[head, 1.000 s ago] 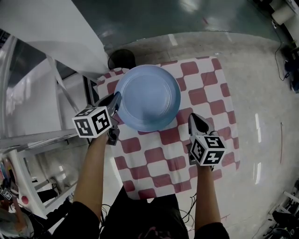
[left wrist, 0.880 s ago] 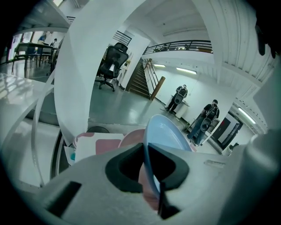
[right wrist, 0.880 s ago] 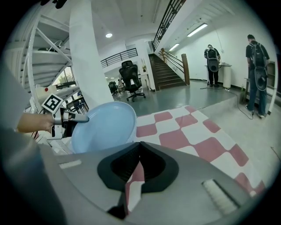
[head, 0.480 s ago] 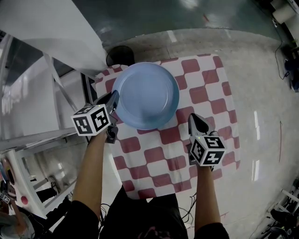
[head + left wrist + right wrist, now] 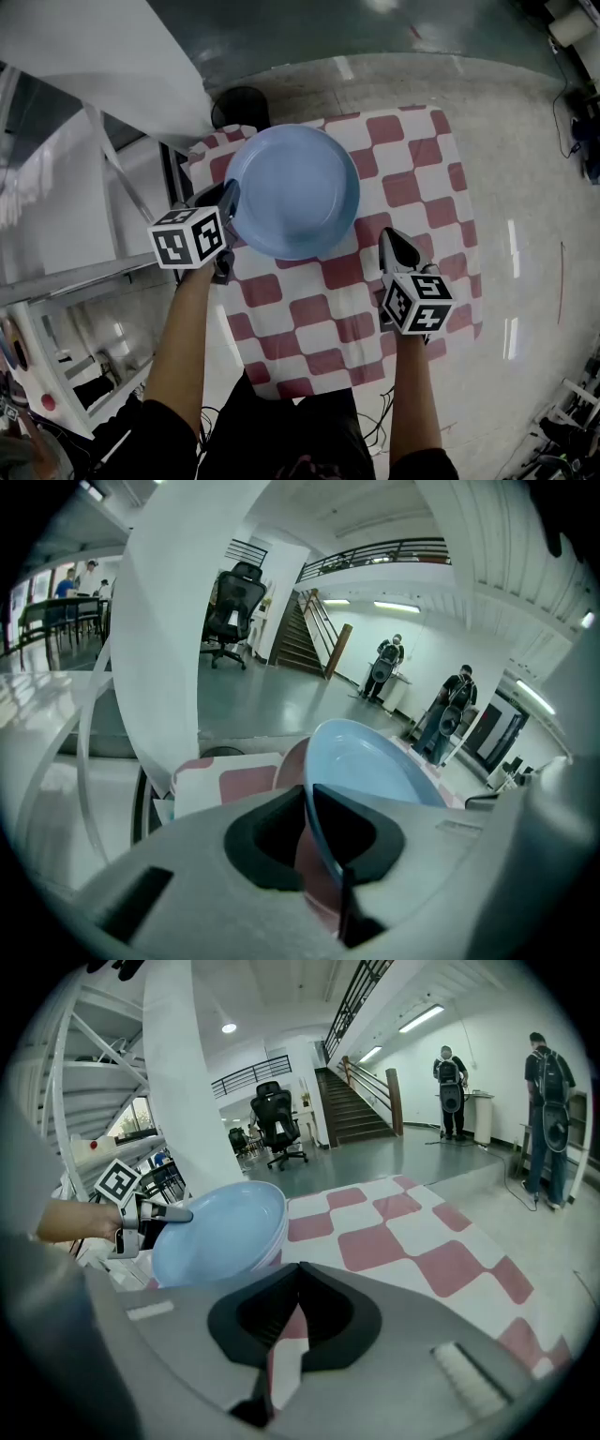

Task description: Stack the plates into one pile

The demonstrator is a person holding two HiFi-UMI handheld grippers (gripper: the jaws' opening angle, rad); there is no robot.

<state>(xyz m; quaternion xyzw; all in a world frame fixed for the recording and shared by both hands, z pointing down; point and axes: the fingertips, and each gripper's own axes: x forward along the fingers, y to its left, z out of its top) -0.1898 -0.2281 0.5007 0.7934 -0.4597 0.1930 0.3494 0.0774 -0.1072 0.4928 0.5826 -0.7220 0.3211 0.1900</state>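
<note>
**1. Work surface.** A red-and-white checked tablecloth covers the table. All positions below are given relative to this tablecloth.

**2. Task item.** A blue plate sits over the far-left part of the tablecloth, hollow side up. Its left rim reaches close to the tablecloth's left edge. In the right gripper view, further blue rims show beneath the plate's right edge. This looks like at least one more plate under it, though the count cannot be read at that angle.

**3. Left gripper.** The left gripper is at the left edge of the tablecloth and points inward over it.
- The left gripper view shows the plate's rim passing edge-on between the two jaws.
- The jaws stand only a narrow gap apart and are opening.
- The pads lie against the rim, one on each face.

**4. Right gripper.** The right gripper is over the right half of the tablecloth, toward its near side, and is apart from the plate.
- Its jaws are closed tip to tip.
- Nothing is between them; only the checked pattern shows past the tips.

**5. Surroundings.** A black round container stands on the floor just beyond the tablecloth's far-left corner. In the right gripper view, two people stand well beyond the tablecloth's far side.
</note>
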